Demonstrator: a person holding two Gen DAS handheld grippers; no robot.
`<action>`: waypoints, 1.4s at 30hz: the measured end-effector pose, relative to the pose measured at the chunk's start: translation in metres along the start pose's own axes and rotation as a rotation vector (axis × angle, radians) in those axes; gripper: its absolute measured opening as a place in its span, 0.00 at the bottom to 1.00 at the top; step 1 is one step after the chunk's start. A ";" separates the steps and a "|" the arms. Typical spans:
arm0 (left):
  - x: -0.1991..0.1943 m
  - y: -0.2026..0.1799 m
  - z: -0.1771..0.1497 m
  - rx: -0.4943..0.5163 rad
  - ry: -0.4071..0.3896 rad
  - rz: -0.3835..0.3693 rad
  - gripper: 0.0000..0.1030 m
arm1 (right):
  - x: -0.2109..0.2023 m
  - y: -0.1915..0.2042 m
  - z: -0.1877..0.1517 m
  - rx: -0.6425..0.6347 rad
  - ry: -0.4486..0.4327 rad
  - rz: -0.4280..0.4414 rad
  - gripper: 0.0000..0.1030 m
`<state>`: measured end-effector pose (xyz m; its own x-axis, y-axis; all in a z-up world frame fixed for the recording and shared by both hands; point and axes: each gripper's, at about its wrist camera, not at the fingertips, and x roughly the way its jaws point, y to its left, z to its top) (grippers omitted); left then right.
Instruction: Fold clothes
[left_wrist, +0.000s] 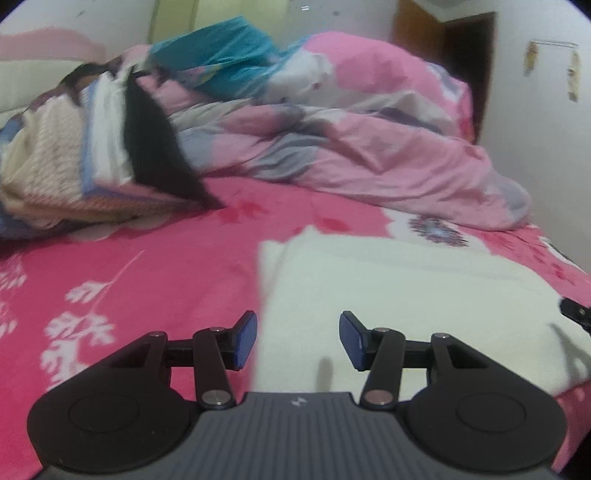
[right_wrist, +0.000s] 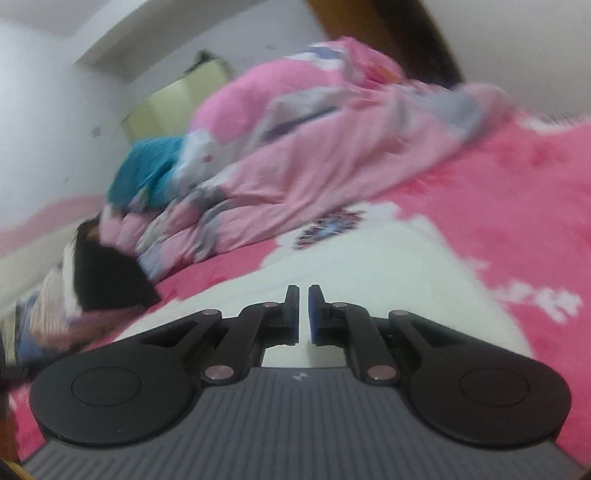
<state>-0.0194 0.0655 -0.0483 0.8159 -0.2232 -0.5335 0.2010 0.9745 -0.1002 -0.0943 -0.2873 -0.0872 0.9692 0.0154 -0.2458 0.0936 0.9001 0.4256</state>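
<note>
A cream garment (left_wrist: 406, 295) lies folded flat on the pink floral bedsheet (left_wrist: 129, 295). My left gripper (left_wrist: 298, 339) hovers just above the garment's left edge, open, with nothing between its blue pads (left_wrist: 245, 339). In the right wrist view the same cream garment (right_wrist: 369, 266) fills the middle, and my right gripper (right_wrist: 303, 314) sits low over it, tilted. Its fingers stand almost together with only a thin slit, and I see no cloth pinched between them. A black part of the right gripper (left_wrist: 574, 314) shows at the garment's right side.
A crumpled pink quilt (left_wrist: 369, 140) lies piled across the back of the bed, with a teal cloth (left_wrist: 229, 55) on top. A stack of folded clothes (left_wrist: 74, 158) with a black piece sits at the back left. A wall and a dark doorway (left_wrist: 469, 66) stand at the right.
</note>
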 end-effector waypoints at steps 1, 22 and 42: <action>0.003 -0.005 -0.001 0.012 0.001 -0.002 0.51 | 0.001 0.006 -0.002 -0.028 0.007 0.005 0.06; 0.037 -0.063 -0.016 0.160 0.004 -0.011 0.65 | 0.014 0.026 -0.021 -0.215 0.058 -0.073 0.06; 0.039 -0.063 -0.015 0.159 0.009 -0.002 0.67 | 0.014 0.024 -0.024 -0.215 0.066 -0.072 0.07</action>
<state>-0.0089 -0.0044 -0.0753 0.8106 -0.2238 -0.5411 0.2864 0.9575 0.0330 -0.0838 -0.2552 -0.1009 0.9440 -0.0303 -0.3285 0.1048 0.9718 0.2114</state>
